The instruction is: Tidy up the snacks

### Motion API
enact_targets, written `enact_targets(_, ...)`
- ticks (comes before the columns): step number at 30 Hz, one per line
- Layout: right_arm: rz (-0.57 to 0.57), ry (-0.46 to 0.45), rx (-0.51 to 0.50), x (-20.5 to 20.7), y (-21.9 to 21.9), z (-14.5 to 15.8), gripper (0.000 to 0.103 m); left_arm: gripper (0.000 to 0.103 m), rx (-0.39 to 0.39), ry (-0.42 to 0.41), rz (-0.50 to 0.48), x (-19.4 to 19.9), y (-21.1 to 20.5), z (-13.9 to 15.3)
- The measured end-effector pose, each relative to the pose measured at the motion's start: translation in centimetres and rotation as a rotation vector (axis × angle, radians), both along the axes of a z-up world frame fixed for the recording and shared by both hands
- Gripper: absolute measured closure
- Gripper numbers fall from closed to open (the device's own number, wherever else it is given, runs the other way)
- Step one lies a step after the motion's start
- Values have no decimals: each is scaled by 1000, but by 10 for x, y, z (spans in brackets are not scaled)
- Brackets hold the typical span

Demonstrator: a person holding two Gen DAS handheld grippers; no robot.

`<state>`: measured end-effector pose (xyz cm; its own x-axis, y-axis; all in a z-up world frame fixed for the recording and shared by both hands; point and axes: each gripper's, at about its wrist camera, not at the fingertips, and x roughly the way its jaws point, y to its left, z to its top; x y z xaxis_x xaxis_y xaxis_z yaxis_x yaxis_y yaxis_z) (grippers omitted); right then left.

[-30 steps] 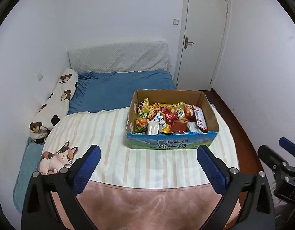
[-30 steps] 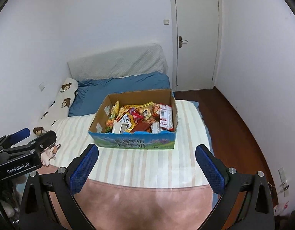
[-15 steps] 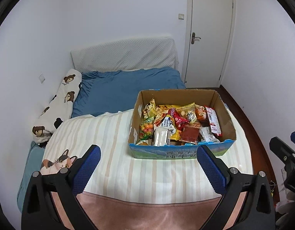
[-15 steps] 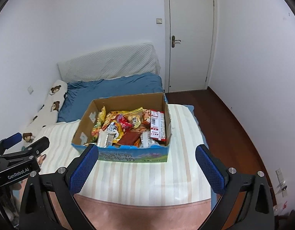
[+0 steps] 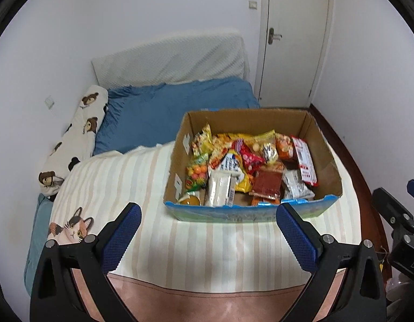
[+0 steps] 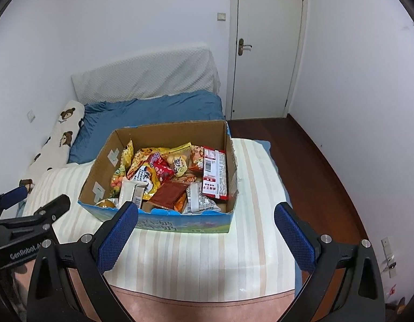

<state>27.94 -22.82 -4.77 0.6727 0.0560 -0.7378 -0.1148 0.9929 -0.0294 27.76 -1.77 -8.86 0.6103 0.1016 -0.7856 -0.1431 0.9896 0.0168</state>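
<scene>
Brown corrugated cardboard box point(image 5: 323, 147) with a blue printed front wall, open-topped, resting on a cream striped blanket point(image 5: 131, 177) spread over the bed; seen at about 1 o'clock from the left gripper point(image 5: 208, 237) and at roughly 12 o'clock from the right gripper point(image 6: 205, 234). Heaped inside: crinkly snack packets point(image 5: 249, 166) in yellow, red, orange and white, among them a flat dark red sachet point(image 6: 168, 194) near the front, a long red-and-white wrapper point(image 6: 214, 175) against the right wall, and a green bag of round orange candies point(image 5: 197, 174) at the left wall. Both pairs of blue-padded jaws spread wide, empty, held above the near end of the blanket, short of the box and not touching it. Behind the box, at 11 o'clock, a blue quilt point(image 5: 169, 110) and a pale padded headboard point(image 6: 147, 76); along the left wall, at 9 to 10 o'clock, a long white pillow with brown bear prints point(image 5: 78, 131). At 8 o'clock in the left view, a calico cat print point(image 5: 71, 229) on the bedding. White closed door point(image 6: 266, 45) at 1 o'clock, dark wooden floor point(image 6: 309, 161) beside the bed at 3 o'clock.
</scene>
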Motion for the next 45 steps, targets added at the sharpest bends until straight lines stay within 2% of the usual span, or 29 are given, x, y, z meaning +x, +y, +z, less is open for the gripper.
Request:
enact_targets(6,11,18,-20,11,7,-8,0,0,3,41,-14,12,-7,-8)
enact_targets(45,-16,25,7,8,4,-1,0,0,-37,4,3,13,0,3)
